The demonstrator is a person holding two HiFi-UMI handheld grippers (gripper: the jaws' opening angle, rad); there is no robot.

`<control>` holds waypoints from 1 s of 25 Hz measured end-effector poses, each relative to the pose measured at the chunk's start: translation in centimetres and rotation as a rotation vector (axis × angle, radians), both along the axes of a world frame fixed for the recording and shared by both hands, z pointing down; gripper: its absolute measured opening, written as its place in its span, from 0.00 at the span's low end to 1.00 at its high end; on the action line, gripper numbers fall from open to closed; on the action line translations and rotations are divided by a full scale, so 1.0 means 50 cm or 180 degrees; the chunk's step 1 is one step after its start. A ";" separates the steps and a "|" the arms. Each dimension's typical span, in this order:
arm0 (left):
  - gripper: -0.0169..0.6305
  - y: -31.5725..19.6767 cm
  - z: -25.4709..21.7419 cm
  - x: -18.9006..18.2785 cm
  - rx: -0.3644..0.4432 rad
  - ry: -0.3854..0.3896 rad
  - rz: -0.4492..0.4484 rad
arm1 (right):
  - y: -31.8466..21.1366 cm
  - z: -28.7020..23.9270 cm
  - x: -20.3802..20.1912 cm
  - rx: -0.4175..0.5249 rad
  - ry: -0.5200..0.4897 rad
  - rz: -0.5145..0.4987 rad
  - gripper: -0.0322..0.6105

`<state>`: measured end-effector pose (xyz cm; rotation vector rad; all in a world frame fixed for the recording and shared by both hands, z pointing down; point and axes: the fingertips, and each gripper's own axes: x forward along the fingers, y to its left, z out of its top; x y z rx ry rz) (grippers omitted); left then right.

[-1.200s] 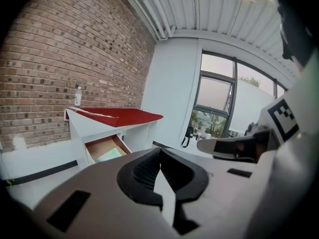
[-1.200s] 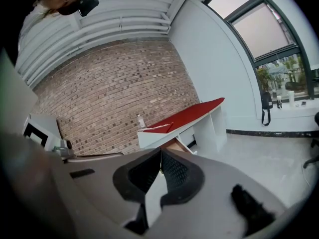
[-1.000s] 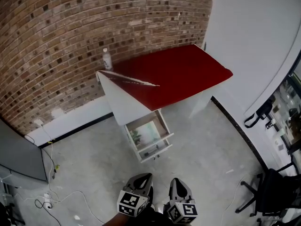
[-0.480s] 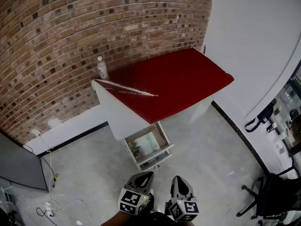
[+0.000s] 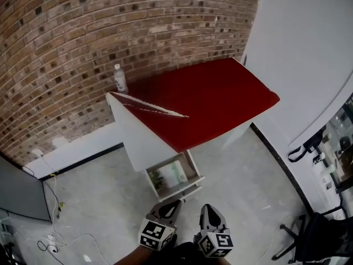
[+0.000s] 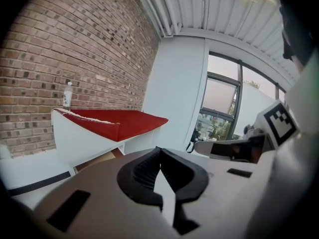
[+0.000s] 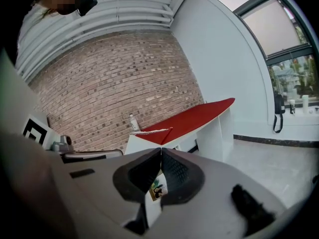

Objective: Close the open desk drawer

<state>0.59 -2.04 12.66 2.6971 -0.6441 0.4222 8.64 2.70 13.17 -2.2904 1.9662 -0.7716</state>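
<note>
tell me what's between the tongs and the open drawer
Only bare grey floor; the head view shows nothing lying between the left tongs, the right tongs and the open drawer.

A brick wall (image 5: pixel 83 32) met a plain white wall (image 5: pixel 309 48) at the corner, a small clear bottle (image 5: pixel 119 79) stood upright close against the bricks, pale cables (image 5: pixel 60 239) trailed over the grey concrete floor (image 5: pixel 99 203) at lower left, and a black office chair (image 5: pixel 314 236) sat at lower right.
</note>
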 end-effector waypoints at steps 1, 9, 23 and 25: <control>0.04 -0.005 0.004 0.004 -0.0017 -0.0003 -0.0001 | -0.008 0.007 0.004 -0.0013 0.0014 -0.0026 0.07; 0.04 -0.044 0.061 0.033 -0.0121 -0.0098 -0.0171 | -0.076 0.049 0.030 -0.0105 -0.0076 -0.0360 0.07; 0.04 -0.027 0.299 0.058 -0.0396 -0.0204 -0.0618 | -0.101 0.355 0.091 -0.0568 -0.0876 -0.0700 0.07; 0.04 -0.028 0.339 0.069 -0.0381 -0.0189 -0.0591 | -0.110 0.408 0.090 -0.0530 -0.1038 -0.0776 0.07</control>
